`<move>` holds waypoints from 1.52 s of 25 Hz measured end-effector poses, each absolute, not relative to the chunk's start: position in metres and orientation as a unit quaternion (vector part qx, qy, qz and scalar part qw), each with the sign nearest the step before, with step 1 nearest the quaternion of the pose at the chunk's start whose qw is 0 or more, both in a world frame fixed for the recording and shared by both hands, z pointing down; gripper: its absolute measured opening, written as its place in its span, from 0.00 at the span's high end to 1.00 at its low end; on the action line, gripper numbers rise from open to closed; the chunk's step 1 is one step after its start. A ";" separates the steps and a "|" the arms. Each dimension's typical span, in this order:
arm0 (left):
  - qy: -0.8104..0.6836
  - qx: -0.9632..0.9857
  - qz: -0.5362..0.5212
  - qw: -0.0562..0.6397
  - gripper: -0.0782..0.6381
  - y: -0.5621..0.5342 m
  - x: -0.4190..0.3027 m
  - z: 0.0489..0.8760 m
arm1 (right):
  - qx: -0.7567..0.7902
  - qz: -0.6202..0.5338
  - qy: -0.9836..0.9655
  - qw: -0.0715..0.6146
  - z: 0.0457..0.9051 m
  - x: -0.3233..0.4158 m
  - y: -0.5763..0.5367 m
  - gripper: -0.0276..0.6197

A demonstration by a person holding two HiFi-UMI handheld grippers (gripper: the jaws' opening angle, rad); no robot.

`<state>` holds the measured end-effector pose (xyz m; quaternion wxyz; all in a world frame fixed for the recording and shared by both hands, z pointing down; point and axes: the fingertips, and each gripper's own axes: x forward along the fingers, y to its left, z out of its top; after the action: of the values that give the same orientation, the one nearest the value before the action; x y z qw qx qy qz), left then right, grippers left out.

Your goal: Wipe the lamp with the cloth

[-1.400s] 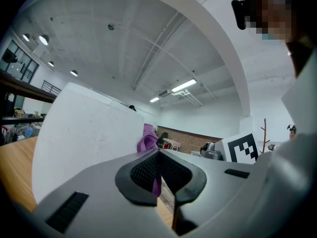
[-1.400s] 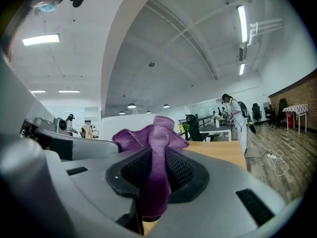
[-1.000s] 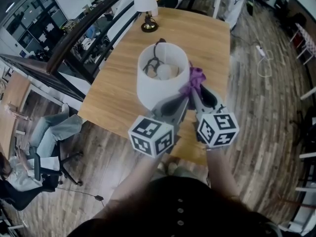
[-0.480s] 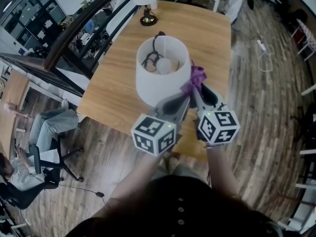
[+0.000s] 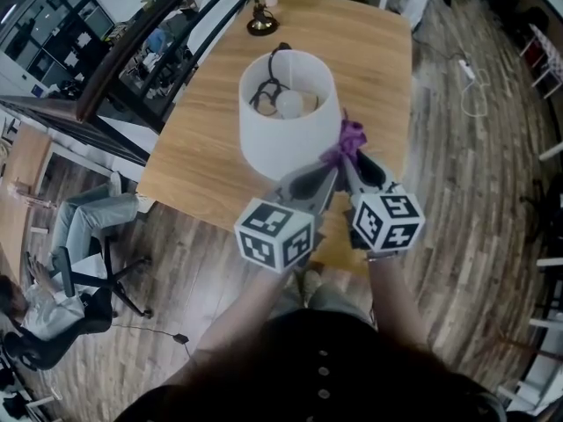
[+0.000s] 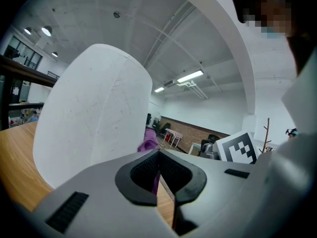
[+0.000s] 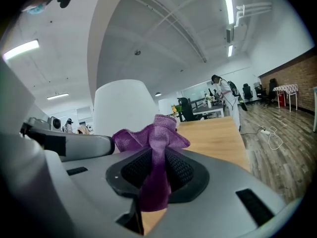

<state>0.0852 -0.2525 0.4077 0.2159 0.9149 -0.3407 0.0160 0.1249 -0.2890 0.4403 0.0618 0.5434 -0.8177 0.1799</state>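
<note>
Standing near the middle of the wooden desk (image 5: 374, 69), the lamp (image 5: 288, 117) shows a white shade, open at the top, with a bulb and a dark cord inside. Left of the lamp the desk edge lies close, and beyond it a dark railing crosses above a lower floor where a person sits in an office chair (image 5: 75, 262). Behind the lamp, at the desk's far end, stands a smaller lamp (image 5: 256, 3) with bare wood between the two.

Below the lamp, at the desk's near edge, both forearms reach forward side by side. The left gripper (image 5: 306, 183) points at the lower front of the shade, just beside it; in the left gripper view the shade (image 6: 94, 118) fills the left side. Its jaws are pressed together with nothing visible between them.

The right gripper (image 5: 348, 161) lies just right of the left one, angled toward the lamp's right flank. Its jaws are clamped on the purple cloth (image 5: 349, 141), which bunches out above them and lies against or just beside the shade; I cannot tell which.

Right of the lamp the desk is bare up to its right edge, and past that is wooden floor with a loose cable (image 5: 473, 95).
</note>
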 end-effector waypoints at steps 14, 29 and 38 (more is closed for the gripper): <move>-0.343 0.916 0.021 0.208 0.88 -0.237 0.080 0.406 | 0.546 0.188 -0.815 0.055 0.441 0.125 -0.268 0.82; -0.340 0.928 -0.018 0.152 0.88 -0.219 0.065 0.350 | 0.542 0.104 -0.834 0.002 0.352 0.120 -0.233 0.82; -0.366 0.922 -0.042 0.118 0.88 -0.221 0.032 0.318 | 0.488 0.045 -0.871 -0.005 0.302 0.082 -0.218 0.82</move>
<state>0.0323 -0.2206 0.3178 0.1179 0.9221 -0.3661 -0.0422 0.0816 -0.2179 0.3023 -0.0052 0.4884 -0.8714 0.0450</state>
